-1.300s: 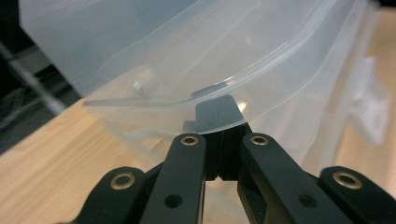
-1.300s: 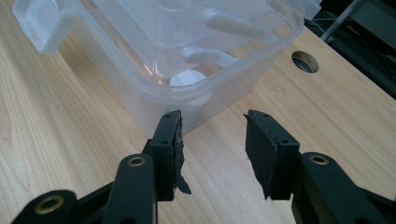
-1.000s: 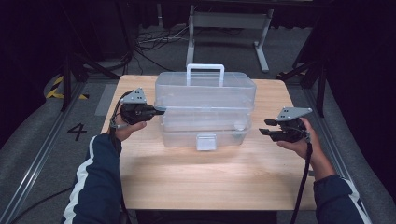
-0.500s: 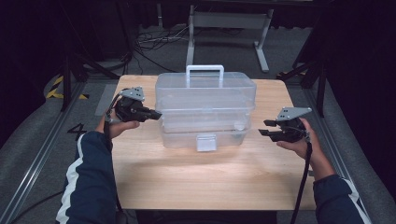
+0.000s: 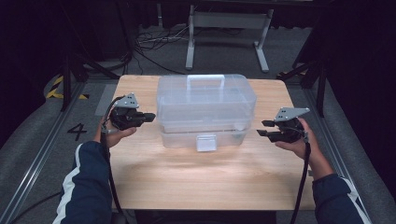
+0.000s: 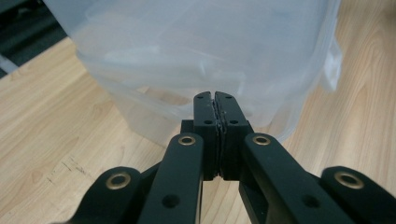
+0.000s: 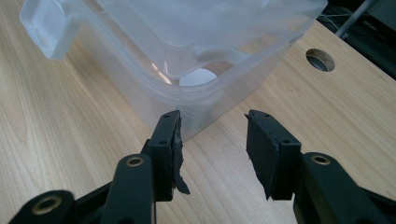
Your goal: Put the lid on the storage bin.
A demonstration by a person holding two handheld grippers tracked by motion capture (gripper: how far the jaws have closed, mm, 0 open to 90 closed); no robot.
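Note:
A clear plastic storage box [image 5: 205, 109] with a lid, a top handle and a front latch [image 5: 206, 142] stands in the middle of the wooden table [image 5: 196, 182]. My left gripper [image 5: 150, 116] hovers just off the box's left side, jaws shut with nothing between them; its own view has the pads pressed together [image 6: 215, 114] in front of the box wall [image 6: 187, 51]. My right gripper [image 5: 262, 128] waits a short way off the box's right end, open and empty. In its view the open fingertips [image 7: 212, 135] frame the box's corner [image 7: 187, 84].
A round cable hole [image 7: 320, 59] is cut in the tabletop beyond the box. Black stands and cables [image 5: 154, 44] crowd the dark floor behind the table. A metal frame [image 5: 226, 21] stands at the back.
My left gripper has drawn back to the left, away from the box's side, still shut. The right gripper has stayed where it was.

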